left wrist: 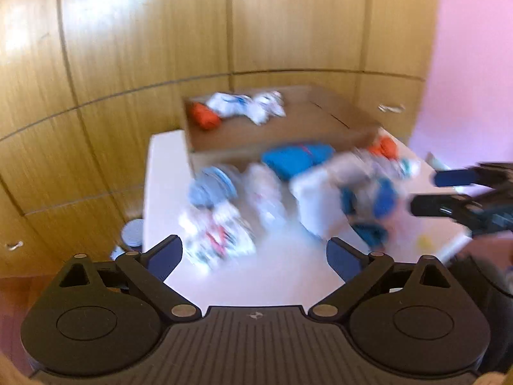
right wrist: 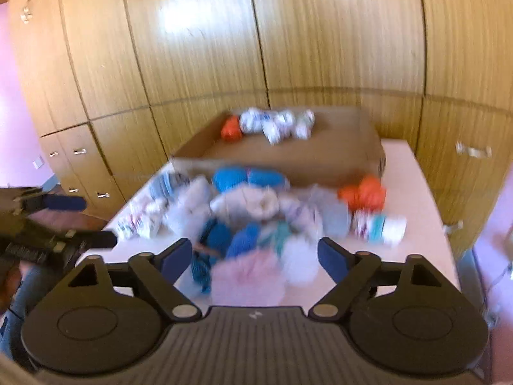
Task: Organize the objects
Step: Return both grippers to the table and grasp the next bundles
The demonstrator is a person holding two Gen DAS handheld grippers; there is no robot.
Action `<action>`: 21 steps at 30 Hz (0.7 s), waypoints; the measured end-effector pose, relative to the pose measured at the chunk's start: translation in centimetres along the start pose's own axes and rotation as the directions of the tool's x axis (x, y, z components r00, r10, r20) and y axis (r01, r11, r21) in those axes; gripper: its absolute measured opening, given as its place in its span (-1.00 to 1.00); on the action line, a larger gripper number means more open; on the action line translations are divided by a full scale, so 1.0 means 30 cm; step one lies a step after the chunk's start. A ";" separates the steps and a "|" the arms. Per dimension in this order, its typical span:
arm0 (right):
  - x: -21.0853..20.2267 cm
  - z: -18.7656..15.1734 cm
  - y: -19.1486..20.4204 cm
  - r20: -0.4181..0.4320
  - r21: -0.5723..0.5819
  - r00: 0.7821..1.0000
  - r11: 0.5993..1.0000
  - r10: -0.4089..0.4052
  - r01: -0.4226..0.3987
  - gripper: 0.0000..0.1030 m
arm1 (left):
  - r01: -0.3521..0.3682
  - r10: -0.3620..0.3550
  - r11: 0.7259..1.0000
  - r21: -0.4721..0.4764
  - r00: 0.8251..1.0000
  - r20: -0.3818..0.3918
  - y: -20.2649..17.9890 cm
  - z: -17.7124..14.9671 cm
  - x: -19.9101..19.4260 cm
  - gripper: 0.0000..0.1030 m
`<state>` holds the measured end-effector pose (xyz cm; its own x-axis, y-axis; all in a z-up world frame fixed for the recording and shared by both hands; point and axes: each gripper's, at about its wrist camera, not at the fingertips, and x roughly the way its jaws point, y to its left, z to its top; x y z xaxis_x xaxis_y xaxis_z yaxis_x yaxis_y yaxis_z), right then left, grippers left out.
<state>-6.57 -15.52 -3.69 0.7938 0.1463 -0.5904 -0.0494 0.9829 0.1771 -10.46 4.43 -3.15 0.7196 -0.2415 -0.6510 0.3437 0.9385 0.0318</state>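
Both grippers are carried empty above the table (right wrist: 413, 173). The left gripper (left wrist: 255, 253) is spread wide, nothing between its fingers; the right gripper (right wrist: 255, 255) is spread too, also bare. The pile (right wrist: 256, 218) is heaped ahead of and below both, in front of the box (right wrist: 298, 157), where a few bundles already lie. It is centred under the right gripper, judged the nearer; the picture is blurred.
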 end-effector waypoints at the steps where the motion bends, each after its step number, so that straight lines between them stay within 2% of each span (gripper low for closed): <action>1: 0.009 -0.014 0.000 -0.003 0.008 1.000 1.000 -0.002 0.002 0.56 | 0.003 -0.003 1.000 0.014 1.000 -0.005 -0.015 -0.011 0.004 0.90; 8: 0.022 -0.072 0.008 -0.030 0.075 1.000 0.997 -0.001 0.003 0.44 | 0.017 -0.017 1.000 0.024 1.000 -0.004 -0.048 -0.007 0.033 0.91; 10: 0.033 -0.086 0.005 -0.046 0.088 0.999 0.996 0.009 -0.005 0.32 | 0.020 -0.020 0.999 0.030 1.000 -0.010 -0.056 -0.012 0.038 0.91; 12: 0.040 -0.092 -0.007 -0.049 0.104 0.998 0.994 0.026 -0.021 0.00 | 0.021 -0.020 0.999 0.038 1.000 -0.023 -0.063 -0.016 0.047 0.91; 15: 0.021 -0.095 -0.026 -0.042 0.113 0.998 0.993 0.043 -0.038 -0.29 | 0.027 -0.026 0.999 0.042 0.999 -0.035 -0.070 -0.012 0.060 0.91; 21: -0.063 -0.104 -0.083 -0.015 0.101 1.000 0.995 0.001 0.001 -0.33 | 0.060 -0.059 0.998 0.026 0.997 -0.058 -0.116 0.002 0.129 0.93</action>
<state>-9.85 -17.88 -5.47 0.7846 0.1487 -0.6019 0.0124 0.9669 0.2550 -8.84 0.21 -5.71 0.6622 -0.2816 -0.6945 0.4023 0.9154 0.0124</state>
